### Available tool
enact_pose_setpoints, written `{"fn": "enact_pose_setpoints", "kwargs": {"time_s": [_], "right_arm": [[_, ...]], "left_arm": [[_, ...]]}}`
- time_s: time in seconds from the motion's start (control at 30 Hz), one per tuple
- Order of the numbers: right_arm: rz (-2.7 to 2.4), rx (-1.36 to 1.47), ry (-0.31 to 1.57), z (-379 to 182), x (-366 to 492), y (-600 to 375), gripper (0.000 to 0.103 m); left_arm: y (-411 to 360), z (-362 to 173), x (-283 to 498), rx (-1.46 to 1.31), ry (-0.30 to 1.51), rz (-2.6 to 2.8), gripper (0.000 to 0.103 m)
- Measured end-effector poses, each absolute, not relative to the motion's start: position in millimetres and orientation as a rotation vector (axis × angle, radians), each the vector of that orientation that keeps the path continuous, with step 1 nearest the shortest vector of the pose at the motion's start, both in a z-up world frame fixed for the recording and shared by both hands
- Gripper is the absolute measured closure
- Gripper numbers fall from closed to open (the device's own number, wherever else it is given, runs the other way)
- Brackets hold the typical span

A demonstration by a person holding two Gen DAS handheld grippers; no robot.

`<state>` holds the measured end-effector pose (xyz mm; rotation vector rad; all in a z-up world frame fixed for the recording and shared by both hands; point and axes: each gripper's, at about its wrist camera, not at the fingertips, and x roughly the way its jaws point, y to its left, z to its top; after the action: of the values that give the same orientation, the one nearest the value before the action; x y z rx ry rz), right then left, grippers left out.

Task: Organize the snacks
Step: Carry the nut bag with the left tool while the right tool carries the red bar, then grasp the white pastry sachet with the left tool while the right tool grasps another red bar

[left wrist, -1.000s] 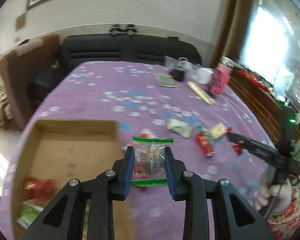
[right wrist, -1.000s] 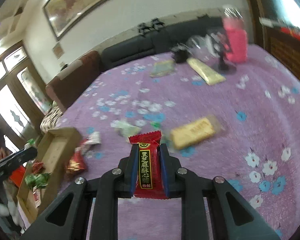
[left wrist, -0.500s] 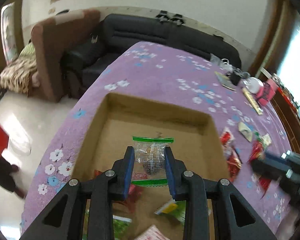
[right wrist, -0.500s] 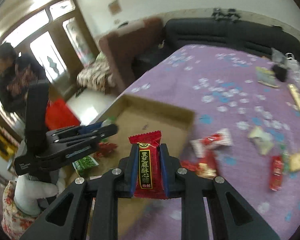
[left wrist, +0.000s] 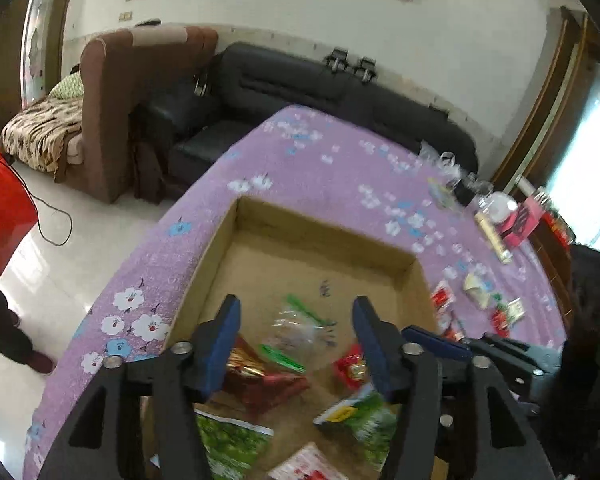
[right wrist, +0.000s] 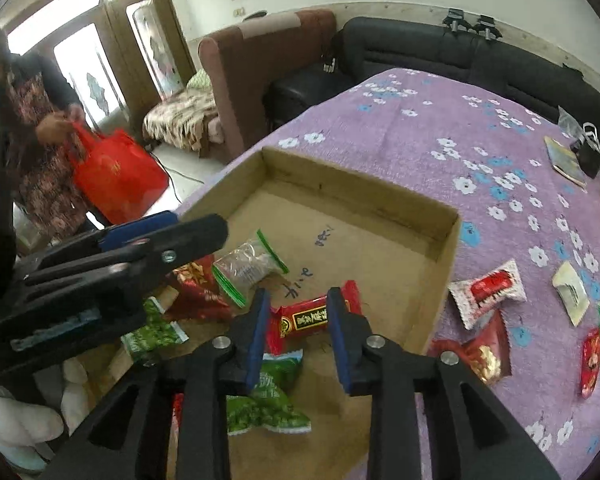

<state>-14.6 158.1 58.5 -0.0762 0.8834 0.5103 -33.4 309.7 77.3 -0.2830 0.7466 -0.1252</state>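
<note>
The cardboard box (right wrist: 440, 216) is a shallow, open-topped brown tray resting on the tabletop (right wrist: 440, 136), which carries a purple cloth printed with white and blue flowers. Blue handwritten marks appear on the box floor; they cannot be read.

Inside the box:
- A clear packet with green edges (right wrist: 250, 266) lies tilted near the middle; the left wrist view shows it blurred (left wrist: 300, 330).
- A red bar (right wrist: 314, 318) with a black label and gold Chinese characters (not legible at this size) lies crosswise on the floor.
- Green packets (right wrist: 266, 404) and a dark red packet (right wrist: 196, 288) lie at the near end.

Outside the box, just beside its right wall, lie a white-and-red packet (right wrist: 488, 290) and further red snacks (right wrist: 478, 350) on the cloth.

Left tongs (left wrist: 296, 338): spread wide and gripping nothing, positioned over the clear packet. The right wrist view shows them entering from the left (right wrist: 152, 240).

Right tongs (right wrist: 298, 334): spread apart, gripping nothing; the red bar lies between and beyond the blue pads (right wrist: 258, 330). Contact between pads and bar cannot be determined.
</note>
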Motion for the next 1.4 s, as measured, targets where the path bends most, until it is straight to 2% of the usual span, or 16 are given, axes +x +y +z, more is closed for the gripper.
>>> {"fn": "enact_pose_setpoints", "kwargs": {"time_s": [0.1, 0.17, 0.23, 0.37, 0.6, 0.67, 1.17, 1.4], "right_arm": [[0.508, -0.036, 0.840, 71.2, -25.6, 136.8, 0.073], [0.500, -0.019, 0.797, 80.3, -36.6, 117.3, 0.069], [0.472, -0.004, 0.757, 87.2, -44.6, 98.7, 0.065], [0.410, 0.029, 0.687, 99.7, -58.9, 62.2, 0.063], [0.378, 0.064, 0.638, 107.4, -65.7, 21.2, 0.056], [0.370, 0.086, 0.627, 106.9, -70.3, 7.0, 0.048], [0.048, 0.339, 0.692, 81.7, -53.1, -186.2, 0.048], [0.169, 0.310, 0.802, 61.5, -29.6, -154.3, 0.048]], "left_arm": [[302.1, 95.7, -51.5, -0.301, 0.671, -0.143, 0.024], [294.3, 110.7, -71.0, -0.320, 0.595, -0.157, 0.008], [287.4, 121.3, -88.5, -0.342, 0.521, -0.163, 0.001], [275.2, 127.3, -114.2, -0.447, 0.444, -0.260, 0.001], [237.3, 123.7, -114.7, -0.360, 0.520, -0.216, 0.001], [228.6, 123.6, -116.3, -0.341, 0.524, -0.204, 0.001], [167.9, 108.4, -103.4, -0.275, 0.623, -0.223, 0.001], [143.2, 88.0, -93.2, -0.225, 0.699, -0.247, 0.002]]}}
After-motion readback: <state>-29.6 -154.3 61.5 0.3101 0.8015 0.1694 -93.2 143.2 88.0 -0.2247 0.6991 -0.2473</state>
